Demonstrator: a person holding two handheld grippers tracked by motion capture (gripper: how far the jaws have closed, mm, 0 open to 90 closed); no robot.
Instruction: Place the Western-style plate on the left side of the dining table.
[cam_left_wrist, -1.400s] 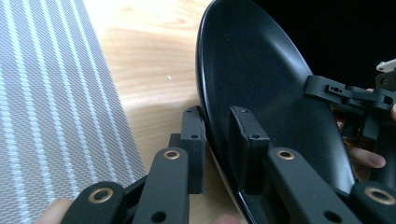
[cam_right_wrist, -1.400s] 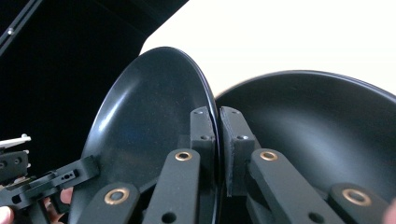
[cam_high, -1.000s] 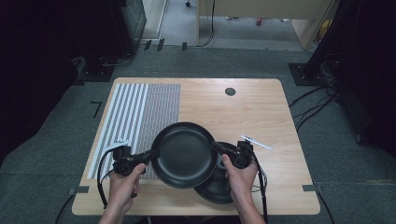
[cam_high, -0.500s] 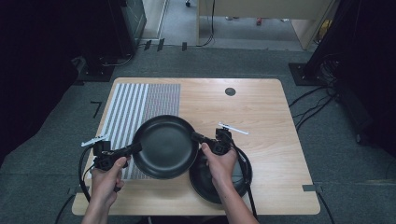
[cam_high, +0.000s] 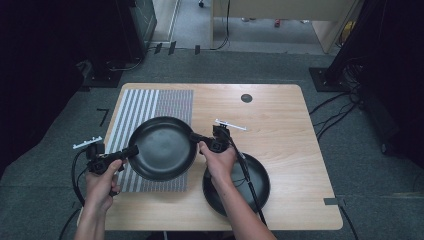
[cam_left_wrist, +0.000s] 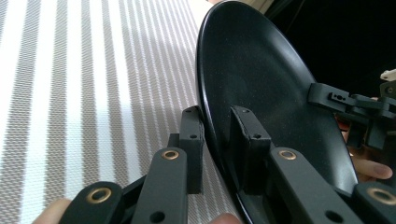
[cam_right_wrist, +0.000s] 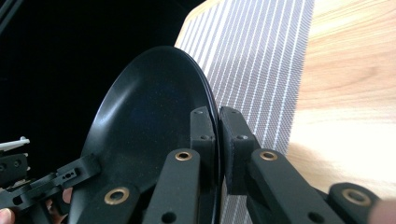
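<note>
High view is showing that I am carrying the black plate (cam_high: 162, 148), both grippers, left gripper (cam_high: 131, 151) and right gripper (cam_high: 196, 138), clamped on opposite rims, leftward off the second plate (cam_high: 255, 182) and over the striped mat (cam_high: 150, 107), nearing set-down.

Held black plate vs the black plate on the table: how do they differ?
The held plate is gripped at opposite rim edges by the left tool and right tool; the other plate rests on the bare wooden table. The held plate hangs over the striped mat; the other lies partly under the right forearm. Both are round, black and empty.
</note>
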